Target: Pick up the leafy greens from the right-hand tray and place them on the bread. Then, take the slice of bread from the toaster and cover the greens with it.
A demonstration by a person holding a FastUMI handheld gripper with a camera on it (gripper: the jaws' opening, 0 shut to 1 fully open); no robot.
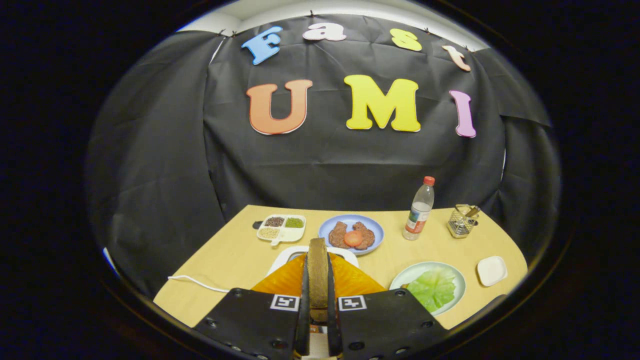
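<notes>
Between the gripper (318, 300) jaws, a clamped upright bread slice (318, 272); no readable writing nearby.

toaster (345, 280) mostly hidden behind bread slice (317, 272)

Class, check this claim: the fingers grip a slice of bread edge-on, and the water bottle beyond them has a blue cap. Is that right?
One detail is wrong. In the gripper view the water bottle has a red cap, not blue. The fingers do grip the slice of bread edge-on.
</notes>
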